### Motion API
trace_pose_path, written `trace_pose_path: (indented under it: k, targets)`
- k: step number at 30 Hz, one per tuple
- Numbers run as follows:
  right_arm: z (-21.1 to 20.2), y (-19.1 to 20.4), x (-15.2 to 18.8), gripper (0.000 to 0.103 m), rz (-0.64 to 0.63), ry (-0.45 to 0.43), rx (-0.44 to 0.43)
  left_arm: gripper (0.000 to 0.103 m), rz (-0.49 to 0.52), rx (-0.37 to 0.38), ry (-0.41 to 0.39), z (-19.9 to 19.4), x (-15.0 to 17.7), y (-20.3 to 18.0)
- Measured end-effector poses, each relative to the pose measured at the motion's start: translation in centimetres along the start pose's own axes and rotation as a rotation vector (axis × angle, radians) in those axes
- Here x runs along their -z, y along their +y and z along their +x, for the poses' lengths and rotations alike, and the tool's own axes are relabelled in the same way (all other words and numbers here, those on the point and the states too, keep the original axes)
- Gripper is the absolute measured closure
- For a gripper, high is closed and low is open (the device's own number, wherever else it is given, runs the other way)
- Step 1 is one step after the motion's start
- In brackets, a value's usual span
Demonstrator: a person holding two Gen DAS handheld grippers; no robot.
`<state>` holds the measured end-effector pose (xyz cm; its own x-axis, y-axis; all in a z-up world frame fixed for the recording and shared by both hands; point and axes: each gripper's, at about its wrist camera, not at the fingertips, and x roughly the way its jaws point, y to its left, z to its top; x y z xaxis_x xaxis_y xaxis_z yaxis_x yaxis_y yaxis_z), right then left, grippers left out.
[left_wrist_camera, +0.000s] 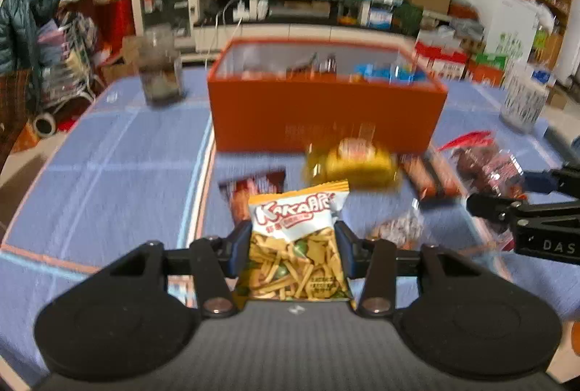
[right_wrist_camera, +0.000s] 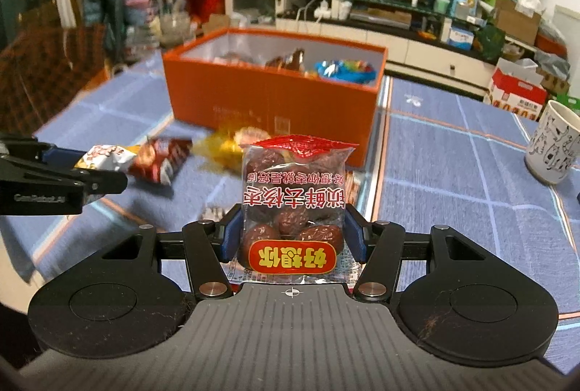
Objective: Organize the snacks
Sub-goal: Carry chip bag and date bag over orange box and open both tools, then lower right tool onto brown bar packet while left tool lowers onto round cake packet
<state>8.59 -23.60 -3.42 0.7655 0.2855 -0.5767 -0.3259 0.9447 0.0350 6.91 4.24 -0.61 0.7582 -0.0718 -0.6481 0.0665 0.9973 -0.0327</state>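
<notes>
My left gripper (left_wrist_camera: 293, 246) is shut on a yellow and white KAKA chips bag (left_wrist_camera: 297, 238), held above the blue tablecloth. My right gripper (right_wrist_camera: 291, 231) is shut on a clear bag of red dates (right_wrist_camera: 293, 199). The open orange box (left_wrist_camera: 326, 112) stands straight ahead with several snacks inside; it also shows in the right wrist view (right_wrist_camera: 268, 101). Loose snacks lie in front of it: a yellow packet (left_wrist_camera: 351, 162), a dark red bag (left_wrist_camera: 253, 191), a brown bar (left_wrist_camera: 424, 177) and a small packet (left_wrist_camera: 398, 228). The date bag also shows at the right of the left wrist view (left_wrist_camera: 485, 166).
A glass jar (left_wrist_camera: 159, 68) stands at the back left of the table. A white patterned mug (right_wrist_camera: 554, 141) stands at the right. The table's edges fall off left and right, with a cluttered room and TV stand behind.
</notes>
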Motion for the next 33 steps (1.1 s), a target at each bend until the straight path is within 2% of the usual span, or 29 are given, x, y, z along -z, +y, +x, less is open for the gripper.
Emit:
trace_pose_path:
  k: [5,11,13,15,16,17,19,21,23,25,28,30,33]
  targets:
    - [0.6,-1.5,-4.5,0.058,0.022,-0.066,0.001,0.057,-0.017,-0.003,-0.062,0.4,-4.6,1.1]
    - [3.0,-2.9,-12.6,0.058,0.06,-0.155,0.002,0.057,0.003,-0.044,-0.152,3.4,-13.4,1.3]
    - [4.4,-3.0,-15.3,0.058,0.049,-0.169,0.012,0.056,0.021,-0.048,-0.157,5.3,-15.9,1.1]
    - [6.5,-2.9,-17.7,0.056,0.035,-0.164,0.022,0.045,0.044,-0.022,-0.141,8.0,-17.8,1.1]
    - [7.6,-3.0,-18.4,0.055,0.04,-0.142,0.02,0.028,0.054,-0.011,-0.127,9.2,-18.2,1.2]
    - [8.7,-3.2,-19.0,0.052,0.058,-0.115,0.01,0.027,0.045,-0.019,-0.12,10.0,-18.3,1.4]
    - [8.6,-3.6,-18.9,0.051,0.088,-0.114,0.012,0.026,0.016,-0.024,-0.122,9.6,-17.4,1.8]
    - [6.4,-4.0,-16.8,0.035,0.077,-0.16,0.002,0.02,0.008,0.041,-0.148,8.1,-15.1,2.2]
    - [4.5,-4.5,-13.6,0.033,0.048,-0.18,0.044,0.003,0.031,0.09,-0.166,6.4,-12.0,2.2]
    - [3.6,-5.1,-9.4,0.033,0.044,-0.156,0.083,0.003,0.076,0.128,-0.159,5.2,-8.5,1.7]
    - [4.5,-5.3,-4.2,0.034,0.085,-0.075,0.083,0.003,0.13,0.169,-0.129,3.5,-4.0,0.9]
    - [5.4,-5.0,-2.3,0.033,0.142,-0.04,0.077,0.003,0.199,0.18,-0.125,2.6,-1.8,-0.1]
    - [7.3,-4.8,-1.1,0.028,0.18,-0.023,0.079,0.003,0.326,0.245,-0.134,2.2,0.0,-0.9]
